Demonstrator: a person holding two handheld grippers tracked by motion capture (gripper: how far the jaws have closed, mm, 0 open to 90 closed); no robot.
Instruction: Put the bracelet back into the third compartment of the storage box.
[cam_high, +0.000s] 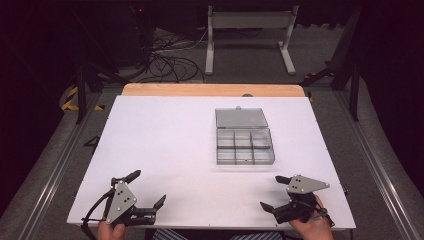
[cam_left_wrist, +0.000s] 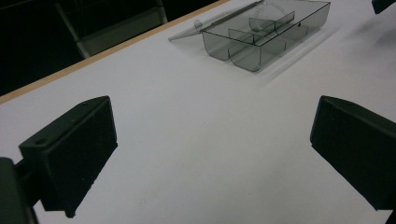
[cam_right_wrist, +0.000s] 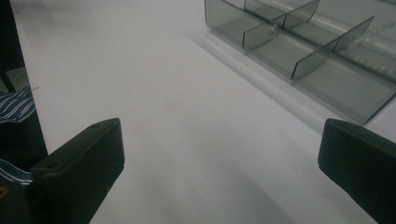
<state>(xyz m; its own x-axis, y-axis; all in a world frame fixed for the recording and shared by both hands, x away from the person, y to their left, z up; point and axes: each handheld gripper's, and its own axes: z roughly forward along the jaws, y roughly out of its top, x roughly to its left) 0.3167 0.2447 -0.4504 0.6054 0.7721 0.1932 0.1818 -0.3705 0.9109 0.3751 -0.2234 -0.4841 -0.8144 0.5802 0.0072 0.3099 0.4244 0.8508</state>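
Observation:
A clear grey compartment box (cam_high: 245, 146) lies on the white table (cam_high: 165, 145), right of centre, with its lid (cam_high: 240, 118) folded open away from me. Its compartments look empty. My left gripper (cam_high: 148, 187) rests near the front left edge, jaws spread wide and holding nothing. My right gripper (cam_high: 271, 192) sits near the front right edge, also open and empty. The left gripper view has the box (cam_left_wrist: 261, 35) far ahead, beyond its open gripper (cam_left_wrist: 212, 154). From the right gripper view, the box (cam_right_wrist: 317, 56) lies close, ahead and right of its open gripper (cam_right_wrist: 219, 168).
A wooden strip (cam_high: 212, 90) borders the table's far edge. Beyond it on the floor stand a white metal frame (cam_high: 250, 35) and a tangle of cables (cam_high: 170, 62). Striped cloth (cam_right_wrist: 14, 105) shows beside the right gripper. Metal rails run along both table sides.

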